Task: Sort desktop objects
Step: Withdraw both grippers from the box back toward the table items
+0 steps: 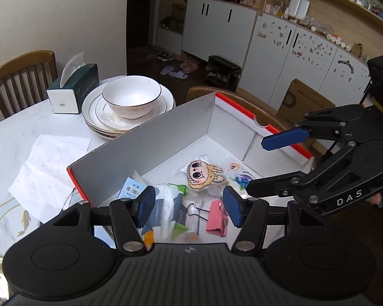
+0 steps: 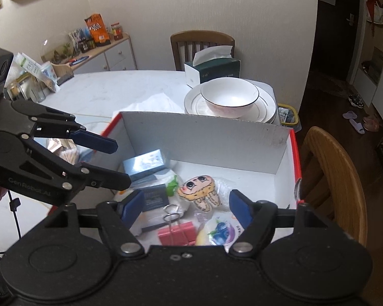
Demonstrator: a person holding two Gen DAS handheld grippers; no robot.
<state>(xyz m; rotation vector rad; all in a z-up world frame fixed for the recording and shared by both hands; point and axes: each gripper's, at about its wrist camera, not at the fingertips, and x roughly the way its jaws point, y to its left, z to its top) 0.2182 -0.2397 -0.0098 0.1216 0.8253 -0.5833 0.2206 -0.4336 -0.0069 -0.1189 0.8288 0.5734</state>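
A red-edged cardboard box (image 1: 150, 150) (image 2: 204, 137) stands on the table and holds small objects. Inside lie a cartoon doll-face charm (image 1: 204, 176) (image 2: 200, 191), a pink binder clip (image 1: 215, 218) (image 2: 176, 233), a blueberry packet (image 2: 222, 232), dark wipes packets (image 1: 166, 211) (image 2: 154, 199) and a grey box (image 2: 144, 164). My left gripper (image 1: 189, 207) is open and empty above the binder clip; it also shows at the left of the right wrist view (image 2: 117, 162). My right gripper (image 2: 186, 209) is open and empty over the box; it also shows in the left wrist view (image 1: 255, 165).
A white bowl (image 1: 131, 99) (image 2: 229, 97) sits on stacked plates (image 1: 94, 109) behind the box, beside a green tissue box (image 1: 74, 86) (image 2: 212, 70). Crumpled white paper (image 1: 46, 168) lies left of the box. Wooden chairs (image 1: 23, 79) (image 2: 337, 178) stand around the table.
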